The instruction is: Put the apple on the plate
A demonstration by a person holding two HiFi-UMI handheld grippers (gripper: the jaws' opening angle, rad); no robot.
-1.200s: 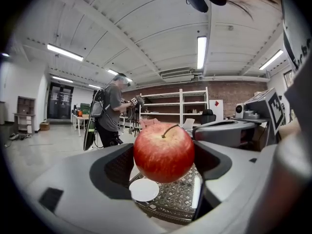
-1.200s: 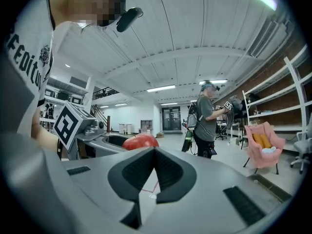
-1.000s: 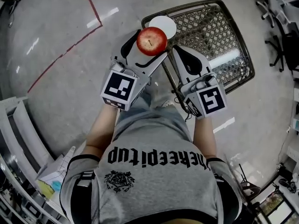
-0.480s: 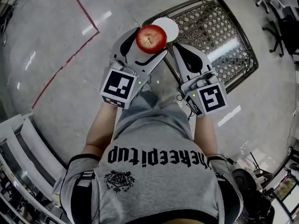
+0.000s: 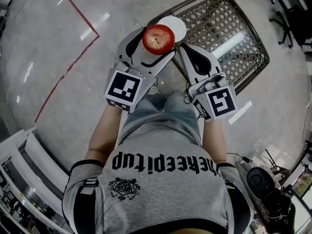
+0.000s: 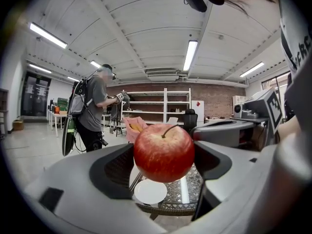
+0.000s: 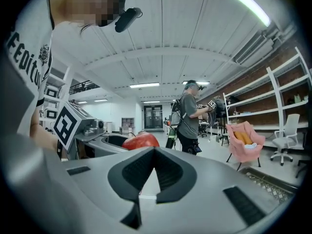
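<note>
**Now: apple gripped in the left gripper, off the plate**

The left gripper has its two jaws clamped on a red apple, one jaw on each side of the fruit. In the left gripper view the apple fills the gap between the jaws with its stem pointing up, and it is held in the air, touching nothing but the gripper.

A round white plate lies at the near left corner of a wire-mesh table. From the head view the apple overlaps the plate's near left edge. From the left gripper view the plate lies lower than the apple and apart from it, on the table.

The right gripper is just to the right of the left one, its jaws together with nothing between them. Its own view shows the jaws meeting at the tips, with the apple beyond them to the left.

Far off in the room another person stands near a pink chair.
</note>
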